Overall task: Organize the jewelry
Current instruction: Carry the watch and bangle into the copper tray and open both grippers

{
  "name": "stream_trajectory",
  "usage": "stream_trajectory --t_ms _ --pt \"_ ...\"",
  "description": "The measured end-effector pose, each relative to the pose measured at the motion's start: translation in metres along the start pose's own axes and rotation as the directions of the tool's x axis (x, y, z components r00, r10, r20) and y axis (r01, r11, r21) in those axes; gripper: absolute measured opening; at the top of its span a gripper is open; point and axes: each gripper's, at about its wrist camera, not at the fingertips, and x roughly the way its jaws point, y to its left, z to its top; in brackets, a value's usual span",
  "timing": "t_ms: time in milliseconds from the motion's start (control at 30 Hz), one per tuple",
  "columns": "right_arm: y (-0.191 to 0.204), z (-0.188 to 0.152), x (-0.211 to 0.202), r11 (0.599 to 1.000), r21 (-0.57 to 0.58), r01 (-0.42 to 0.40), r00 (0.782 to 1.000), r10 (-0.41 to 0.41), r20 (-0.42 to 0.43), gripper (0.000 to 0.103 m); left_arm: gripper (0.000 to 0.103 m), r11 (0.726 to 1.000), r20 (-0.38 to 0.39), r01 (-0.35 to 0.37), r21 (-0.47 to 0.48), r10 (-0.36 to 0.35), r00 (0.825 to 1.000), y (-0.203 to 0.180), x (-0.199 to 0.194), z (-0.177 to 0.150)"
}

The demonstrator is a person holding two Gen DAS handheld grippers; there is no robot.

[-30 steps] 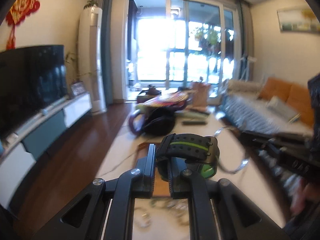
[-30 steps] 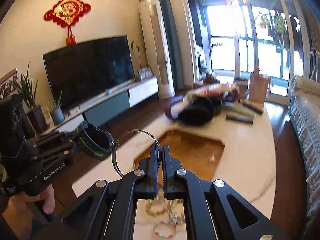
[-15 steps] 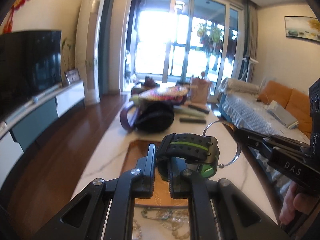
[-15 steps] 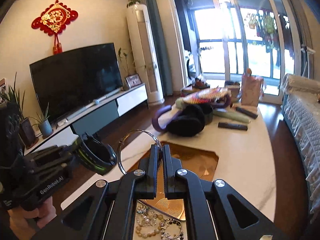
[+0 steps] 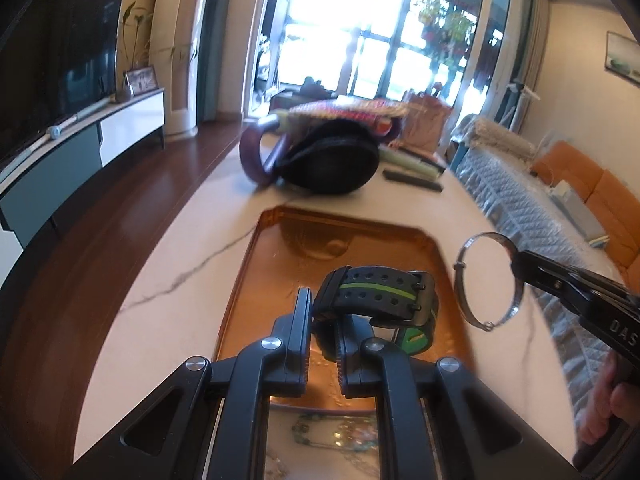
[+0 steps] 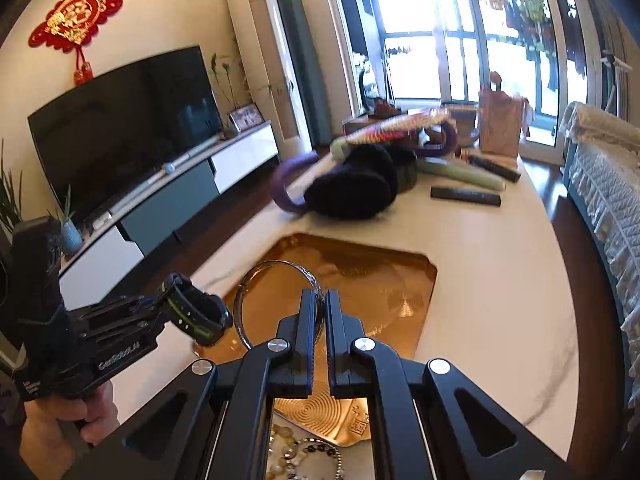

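Jewelry: a black watch with a green stripe [image 5: 380, 296], a thin silver bangle [image 5: 486, 280], and a pile of bead bracelets [image 6: 304, 456].
Watch: it is up in the air, over the gold tray [image 5: 280, 248]. It is not touching the tray.
Left gripper [image 5: 323, 332]: its two fingers are squeezed on the watch strap and hold it tight.
Bangle: it is up in the air too, above the right side of the tray, near the watch but not touching it.
Right gripper [image 6: 319, 316]: its two fingers are pinched on the rim of the bangle.
Gold tray: it lies flat on the white worktop [image 6: 500, 260]. The part we can see is shiny and has nothing lying on it.
Bead bracelets: they lie on the worktop at the near edge of the tray, just under the grippers. The grippers hide part of the pile.
Done so far: two pieces are picked up and carried over the tray.
Left to do: I think the watch and the bangle need to be put down in the tray. Then the beads need to go in as well.
Other things: a black bag [image 5: 332, 164] and a remote [image 6: 466, 196] sit far back on the worktop.
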Motion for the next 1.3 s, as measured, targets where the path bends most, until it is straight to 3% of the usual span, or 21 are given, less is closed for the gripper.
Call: stream_trajectory --t_ms 133,433,800,900,1000,1133,1167,1233,1300 --pt "-0.009 -0.017 0.027 1.000 0.020 0.017 0.997 -0.016 -0.071 0.005 0.011 0.999 -0.070 -0.016 -0.041 0.013 0.997 0.010 0.031 -0.011" --pt "-0.018 -0.049 0.069 0.999 0.039 0.022 0.979 -0.014 -0.202 0.007 0.011 0.999 -0.134 -0.013 -0.044 0.007 0.991 0.011 0.053 -0.026" --pt "-0.026 -0.055 0.074 0.997 0.064 0.041 0.971 -0.024 -0.237 0.006 0.011 0.998 -0.197 -0.055 -0.008 0.052 0.979 0.010 0.051 -0.032" --pt "-0.026 -0.055 0.072 0.997 0.073 0.034 0.971 -0.016 -0.237 0.006 0.011 0.997 -0.260 -0.078 -0.009 0.073 0.963 0.011 0.052 -0.030" --pt "-0.025 -0.055 0.068 0.997 0.071 0.026 0.970 -0.008 -0.241 0.006 0.011 0.999 -0.326 -0.048 0.002 0.046 0.944 0.010 0.051 -0.024" --pt "-0.024 -0.057 0.061 0.998 0.060 0.025 0.972 -0.010 -0.236 0.009 0.013 0.997 -0.289 -0.075 0.034 0.082 0.954 0.008 0.043 -0.025" --pt "-0.025 -0.057 0.059 0.998 0.058 0.026 0.972 -0.012 -0.235 0.012 0.015 0.996 -0.278 -0.084 0.041 0.092 0.956 0.007 0.041 -0.026" --pt "-0.026 -0.058 0.054 0.998 0.061 0.025 0.974 -0.010 -0.228 0.021 0.032 0.995 -0.262 -0.087 0.047 0.096 0.960 0.006 0.032 -0.029" --pt "-0.025 -0.057 0.048 0.998 0.062 0.014 0.976 0.000 -0.220 0.032 0.078 0.994 -0.249 -0.096 0.055 0.107 0.963 0.006 0.022 -0.030"
